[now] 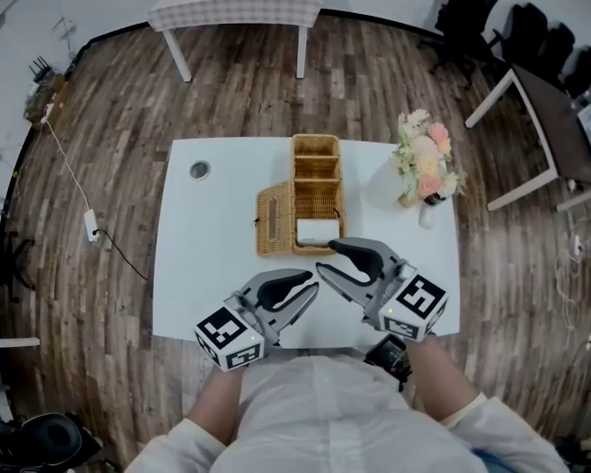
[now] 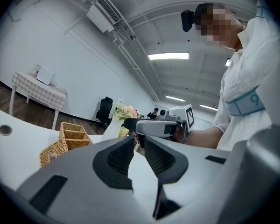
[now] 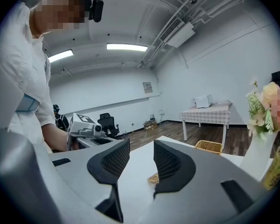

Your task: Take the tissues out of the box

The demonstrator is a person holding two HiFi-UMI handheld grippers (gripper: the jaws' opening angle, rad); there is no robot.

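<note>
Fingers, left gripper (image 1: 311, 284): parted slightly, nothing between them; aimed toward 2 o'clock.
Fingers, right gripper (image 1: 325, 258): parted wider, empty; tips just beside the box's near wall, at its 6 o'clock.
Tissues (image 1: 317, 232): white pack lying in the nearest compartment of the wicker box (image 1: 295, 180), mid-table.
Lid (image 1: 273, 221): off the top, lying flat against the box at its 9 o'clock.
Progress: box open, pack untouched; by my reading the grasp and lift-out are both yet to do.
Edges: wicker walls sit close around the pack; entry from above looks like the only way in.
Open room: bare table (image 1: 207, 264) at the box's 8 o'clock for setting down; flower vase (image 1: 426, 170) at 2 o'clock, well apart; the near table edge lies under both grippers.
</note>
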